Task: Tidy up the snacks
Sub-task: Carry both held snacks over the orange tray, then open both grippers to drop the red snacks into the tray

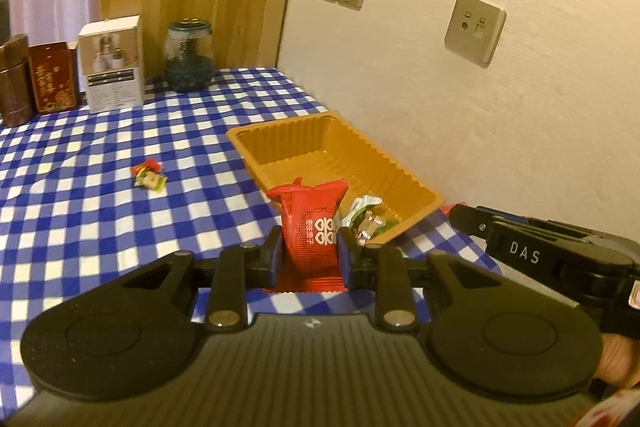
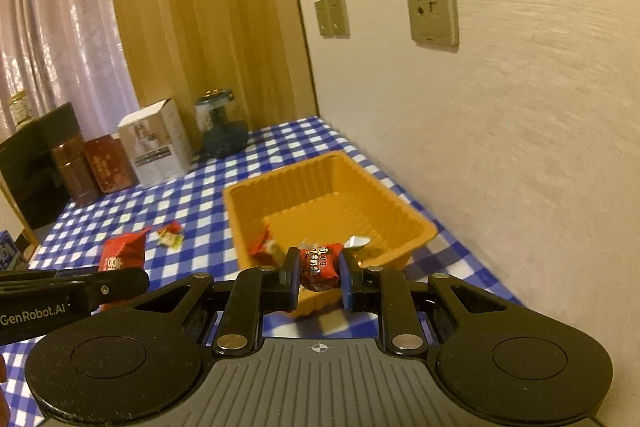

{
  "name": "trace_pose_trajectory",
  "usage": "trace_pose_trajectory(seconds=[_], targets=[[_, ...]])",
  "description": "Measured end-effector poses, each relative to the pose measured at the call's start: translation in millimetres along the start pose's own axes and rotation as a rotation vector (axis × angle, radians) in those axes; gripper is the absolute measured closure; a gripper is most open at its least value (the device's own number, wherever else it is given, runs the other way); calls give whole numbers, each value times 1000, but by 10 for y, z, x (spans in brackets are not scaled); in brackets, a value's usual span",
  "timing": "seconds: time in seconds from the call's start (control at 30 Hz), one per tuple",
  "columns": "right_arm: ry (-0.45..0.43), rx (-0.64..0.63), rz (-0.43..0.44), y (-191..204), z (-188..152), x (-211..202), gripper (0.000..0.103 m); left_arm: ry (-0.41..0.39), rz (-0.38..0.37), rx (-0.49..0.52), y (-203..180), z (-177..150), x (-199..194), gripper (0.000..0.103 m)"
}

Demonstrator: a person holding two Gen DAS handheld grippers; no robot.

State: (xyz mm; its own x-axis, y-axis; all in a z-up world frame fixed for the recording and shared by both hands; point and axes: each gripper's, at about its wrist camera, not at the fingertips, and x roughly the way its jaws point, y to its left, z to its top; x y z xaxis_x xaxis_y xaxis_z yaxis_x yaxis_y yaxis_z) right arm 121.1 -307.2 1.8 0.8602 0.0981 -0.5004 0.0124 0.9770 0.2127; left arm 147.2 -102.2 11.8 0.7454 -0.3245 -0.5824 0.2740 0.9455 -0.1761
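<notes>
Two grippers, L point(image 1: 308, 247) & R point(image 2: 320, 273), jaws each clamping 1 red snack pkt point(image 1: 310, 223) point(image 2: 320, 265); 1 orange tray point(image 2: 280, 187).

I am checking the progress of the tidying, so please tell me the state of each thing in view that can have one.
Left tongs: shut on the red packet, held upright.
Right tongs: shut on a small red snack, at the tray's near edge.
Orange tray: open, mostly bare, a few wrapped snacks at its near end.
Loose candy: lying on the checked cloth, outside the tray.
Glass jar: upright, lid on.
</notes>
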Motion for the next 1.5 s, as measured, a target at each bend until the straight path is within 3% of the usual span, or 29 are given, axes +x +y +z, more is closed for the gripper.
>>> trace_pose_trajectory(seconds=[0.4,1.03,1.1,1.5], targets=[[34,-9,3,-351,263,704,83,32,-24,54,-58,341,842,78],[94,7,11,-495,425,1658,83,69,-80,53,90,665,1937,76],[103,11,13,-508,408,1712,83,75,-79,39,128,657,1991,70],[118,30,24,-483,355,1760,83,61,-28,-16,452,512,1712,70]])
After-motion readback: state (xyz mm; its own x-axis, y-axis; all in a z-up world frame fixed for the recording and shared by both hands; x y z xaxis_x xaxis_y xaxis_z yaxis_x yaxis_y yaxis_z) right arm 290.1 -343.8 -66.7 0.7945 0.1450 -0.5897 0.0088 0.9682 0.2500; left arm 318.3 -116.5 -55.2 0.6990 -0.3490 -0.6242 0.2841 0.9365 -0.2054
